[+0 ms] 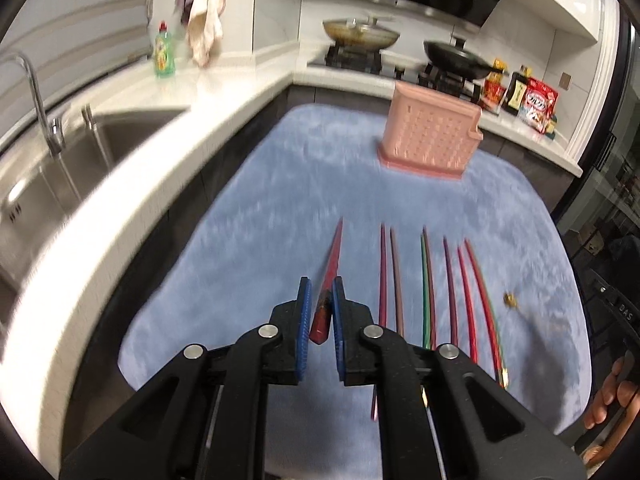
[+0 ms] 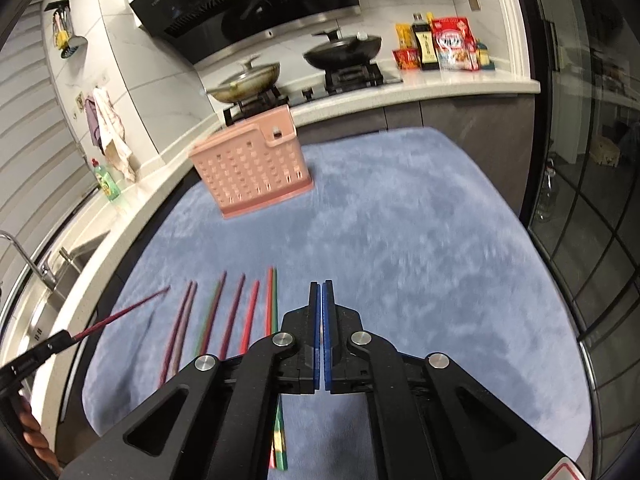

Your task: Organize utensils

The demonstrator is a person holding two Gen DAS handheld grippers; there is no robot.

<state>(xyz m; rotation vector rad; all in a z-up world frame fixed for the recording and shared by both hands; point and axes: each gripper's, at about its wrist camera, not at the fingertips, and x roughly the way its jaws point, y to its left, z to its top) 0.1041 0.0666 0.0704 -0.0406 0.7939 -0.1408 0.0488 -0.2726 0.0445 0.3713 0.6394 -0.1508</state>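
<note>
1. Even indoor light, fairly bright – glare on the white counter [image 1: 132, 168] and steel sink [image 1: 48, 184].
2. Motion blur smears the blue mat [image 2: 400, 240] and pink basket [image 2: 252, 168].
3. Fisheye bending, dark corners.

L gripper [image 1: 321, 292] clamped on something thin, raised; R gripper [image 2: 321, 292] pads together, empty.

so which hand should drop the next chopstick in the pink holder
Left. Its tongs already clamp a red chopstick lifted off the blue mat; the right tongs are shut and empty. The pink holder stands ahead.
</note>
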